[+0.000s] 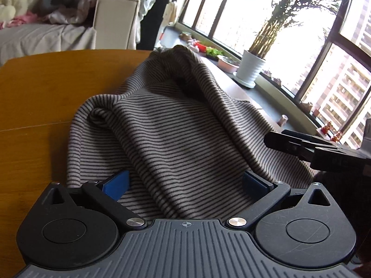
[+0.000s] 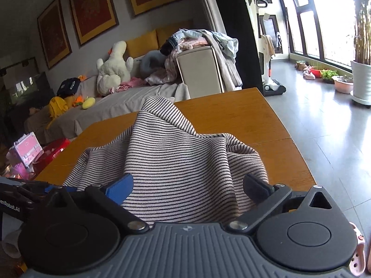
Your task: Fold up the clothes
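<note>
Closest in, the left gripper (image 1: 185, 184) has its fingers spread wide, with the striped garment (image 1: 176, 125) bunched between them and draped over its nose. The right gripper (image 2: 189, 188) is the same, fingers set wide apart with the cloth heaped between; neither pair pinches it. The garment lies rumpled on the wooden bench (image 2: 243, 113), one fold peaked up. Behind stand a sofa (image 2: 129, 99) and a potted plant (image 1: 251, 69) by the window.
</note>
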The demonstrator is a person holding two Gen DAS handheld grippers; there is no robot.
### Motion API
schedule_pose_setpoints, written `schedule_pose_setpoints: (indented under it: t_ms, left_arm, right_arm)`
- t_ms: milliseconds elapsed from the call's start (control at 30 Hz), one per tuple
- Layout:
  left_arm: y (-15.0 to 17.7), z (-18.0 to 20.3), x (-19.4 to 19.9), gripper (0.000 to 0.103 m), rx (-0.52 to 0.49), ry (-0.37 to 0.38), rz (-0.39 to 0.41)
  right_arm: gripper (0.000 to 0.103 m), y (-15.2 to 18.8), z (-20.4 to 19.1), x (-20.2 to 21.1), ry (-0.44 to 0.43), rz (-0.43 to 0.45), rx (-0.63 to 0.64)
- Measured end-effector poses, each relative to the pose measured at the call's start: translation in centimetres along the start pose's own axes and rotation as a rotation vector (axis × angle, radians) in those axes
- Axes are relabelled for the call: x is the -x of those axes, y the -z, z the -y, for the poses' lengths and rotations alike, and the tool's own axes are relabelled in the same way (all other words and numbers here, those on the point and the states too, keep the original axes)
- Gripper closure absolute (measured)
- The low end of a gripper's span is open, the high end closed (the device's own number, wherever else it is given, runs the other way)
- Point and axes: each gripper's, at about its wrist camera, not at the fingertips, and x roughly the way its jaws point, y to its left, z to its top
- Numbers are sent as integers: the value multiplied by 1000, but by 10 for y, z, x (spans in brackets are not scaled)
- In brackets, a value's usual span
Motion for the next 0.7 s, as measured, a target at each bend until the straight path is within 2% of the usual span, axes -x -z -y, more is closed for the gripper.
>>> schedule_pose_setpoints:
  t_ms: [33,100,133,200,267,367,433,567,633,667,700]
  left_arm:
    - [-4,3,-6,5,-7,-14,1]
    - [-11,10,-13,45,-39,-56,14]
    - [-15,12,-17,54,-55,-76,16]
    - [-28,3,-13,87,-18,-57,16]
    - [-49,-24,2,88,88,21,54]
    - [-81,-69,35,88,171,-30,188]
    - [-97,-105,52,88,241,-58,242]
    - [-99,-186,47,87,497,-6,184]
    - [-88,-211,39,71,568,19,132]
    - [-82,-223,34,52,602,31,106]
    - [-76,-235,30,40,636,44,80]
  right_arm:
    - [2,1,2,1,1,2,-7]
    - [2,1,3,2,-1,12,-13]
    - [2,0,4,3,2,17,-12]
    - [2,-4,3,4,12,26,-11]
    - [2,-14,1,8,19,52,5]
    - [2,-31,-10,13,50,109,80]
    - [3,-42,-23,10,81,125,151]
    - [13,-51,-51,-9,136,97,263]
    - [25,-54,-69,-21,139,79,318]
    - [25,-56,-79,-28,131,73,343]
    - [25,-58,-88,-34,120,67,367]
